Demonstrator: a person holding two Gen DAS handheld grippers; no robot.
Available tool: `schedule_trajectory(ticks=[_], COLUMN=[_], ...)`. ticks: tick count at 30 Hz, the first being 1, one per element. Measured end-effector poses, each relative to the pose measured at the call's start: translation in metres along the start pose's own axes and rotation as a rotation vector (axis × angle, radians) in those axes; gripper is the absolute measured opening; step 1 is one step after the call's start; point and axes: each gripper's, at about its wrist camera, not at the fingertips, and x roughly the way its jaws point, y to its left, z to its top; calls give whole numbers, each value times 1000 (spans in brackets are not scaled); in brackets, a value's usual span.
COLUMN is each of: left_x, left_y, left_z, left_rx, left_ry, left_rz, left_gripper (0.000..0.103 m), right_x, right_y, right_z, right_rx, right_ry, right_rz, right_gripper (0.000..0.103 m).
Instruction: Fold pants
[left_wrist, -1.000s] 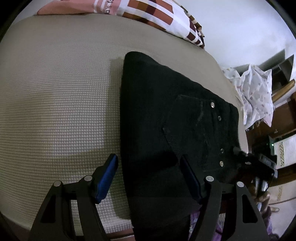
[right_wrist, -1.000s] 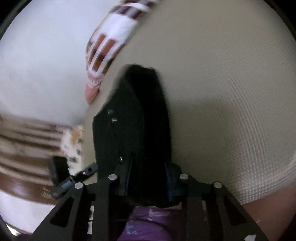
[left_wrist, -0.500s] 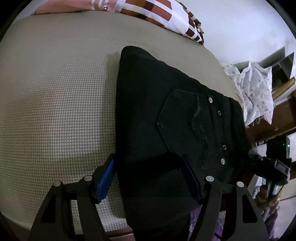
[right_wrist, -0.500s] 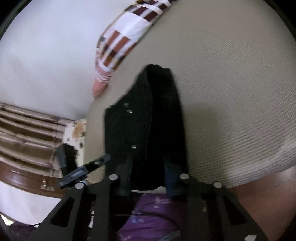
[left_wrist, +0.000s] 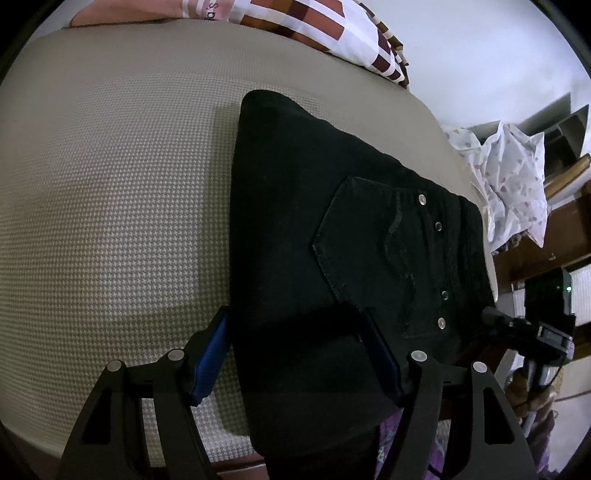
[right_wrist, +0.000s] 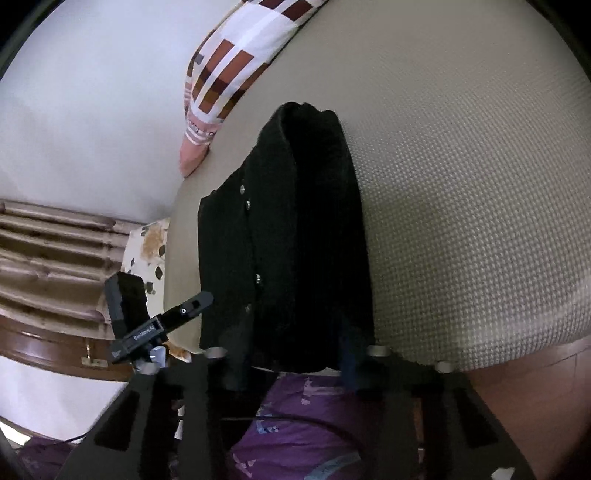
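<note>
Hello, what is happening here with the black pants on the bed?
A person is folding black pants on a beige bed, with a gripper in each hand. The left gripper is open, its fingers astride the near end of the pants. The right gripper has the pants' near edge between its fingers. The pants already lie folded, back pocket up.

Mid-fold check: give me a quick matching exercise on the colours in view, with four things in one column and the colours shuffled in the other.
Things:
1. pants
2. bedspread
3. pillow
4. pads

Colours:
a. blue
b. beige
c. black
d. brown and white checks

Pairs: 1-c, 2-b, 3-d, 4-a
</note>
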Motion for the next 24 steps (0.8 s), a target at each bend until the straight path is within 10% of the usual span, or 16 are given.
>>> schedule_trajectory(ticks=[6, 11, 13, 24], left_x=[-12, -9, -2, -2], left_y=[7, 6, 3, -4], left_z=[8, 8, 6, -1], left_rx=[-22, -27, -14, 32], left_ry=[-52, -41, -21, -41], left_rz=[28, 16, 23, 31], left_gripper=[70, 70, 70, 70], right_x=[-9, 1, 8, 4], right_y=[31, -32, -64, -54], right_z=[5, -4, -11, -6], right_rx=[-23, 95, 206, 118], right_ry=[-68, -47, -31, -35], right_rz=[219, 126, 215, 196], right_gripper=[25, 23, 21, 27])
